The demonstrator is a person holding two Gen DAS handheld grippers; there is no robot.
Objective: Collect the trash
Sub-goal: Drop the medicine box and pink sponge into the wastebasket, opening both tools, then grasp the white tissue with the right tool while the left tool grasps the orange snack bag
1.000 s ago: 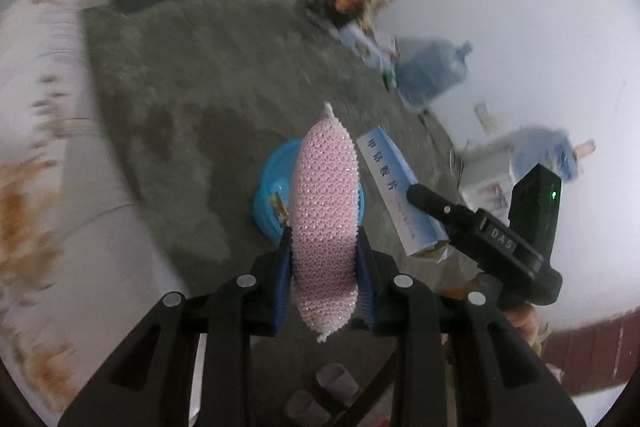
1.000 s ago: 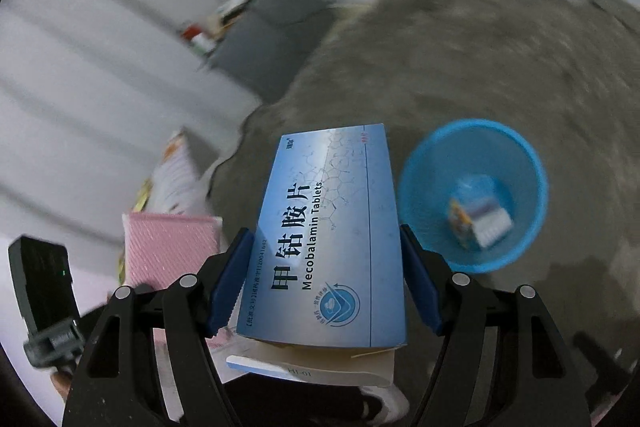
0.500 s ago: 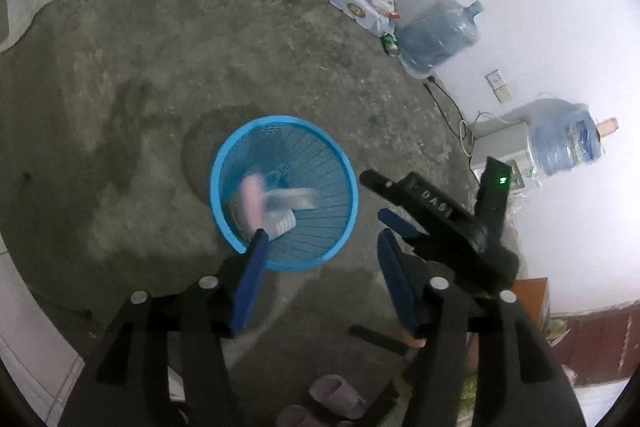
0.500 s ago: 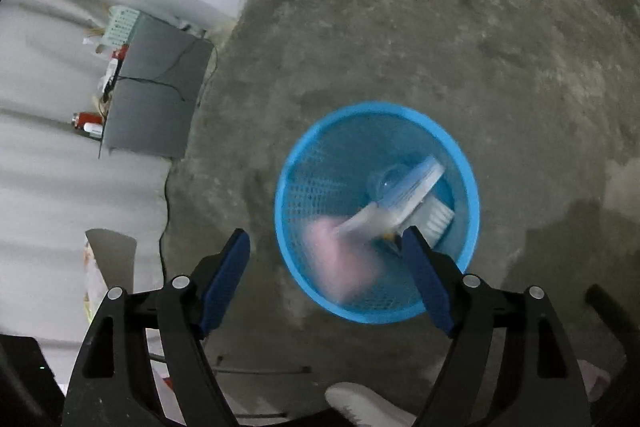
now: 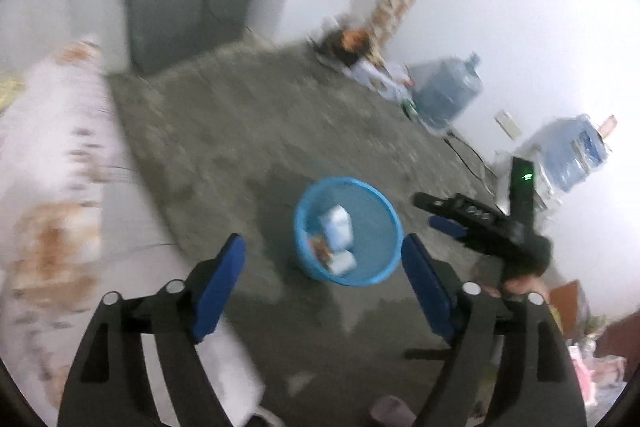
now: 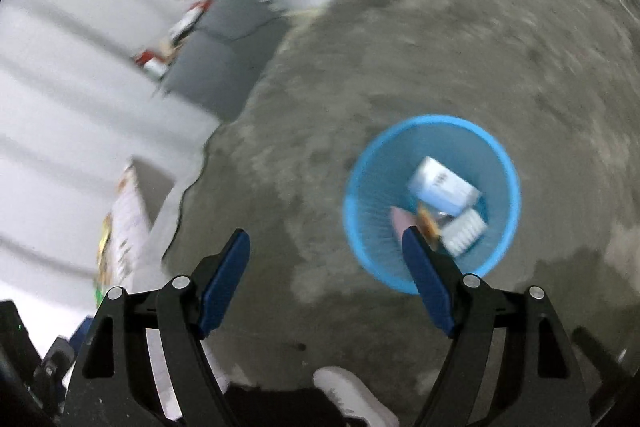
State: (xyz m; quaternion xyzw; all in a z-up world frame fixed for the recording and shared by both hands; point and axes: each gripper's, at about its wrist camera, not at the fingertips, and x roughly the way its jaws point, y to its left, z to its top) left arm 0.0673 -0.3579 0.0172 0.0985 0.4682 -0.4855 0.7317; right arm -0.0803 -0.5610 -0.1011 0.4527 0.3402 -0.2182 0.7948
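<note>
A round blue mesh basket (image 5: pixel 382 269) (image 6: pixel 360 227) stands on the grey concrete floor. Inside lie a blue-and-white medicine box (image 5: pixel 336 223) (image 6: pixel 442 187), a pale blister pack (image 6: pixel 464 231) and the pink bubble pouch (image 6: pixel 400 221), partly hidden by a pad. My left gripper (image 5: pixel 323 251) hangs above and before the basket, its jaws still opening with nothing between them. My right gripper (image 6: pixel 326 247) stands open and empty, left of the basket. In the left wrist view the right gripper (image 5: pixel 444 217) shows at the right, held by a hand (image 5: pixel 520 285).
A bed with a white patterned cover (image 5: pixel 52 187) fills the left. A grey cabinet (image 5: pixel 184 15) stands at the back wall. Water jugs (image 5: pixel 448 95) and a pile of bags (image 5: pixel 348 43) line the far wall. A white shoe (image 6: pixel 352 399) shows at the bottom.
Both grippers let go: the pink pouch and the medicine box dropped into the basket. Both jaws now stand wide and empty. Both views have since swung away from right over the basket.
</note>
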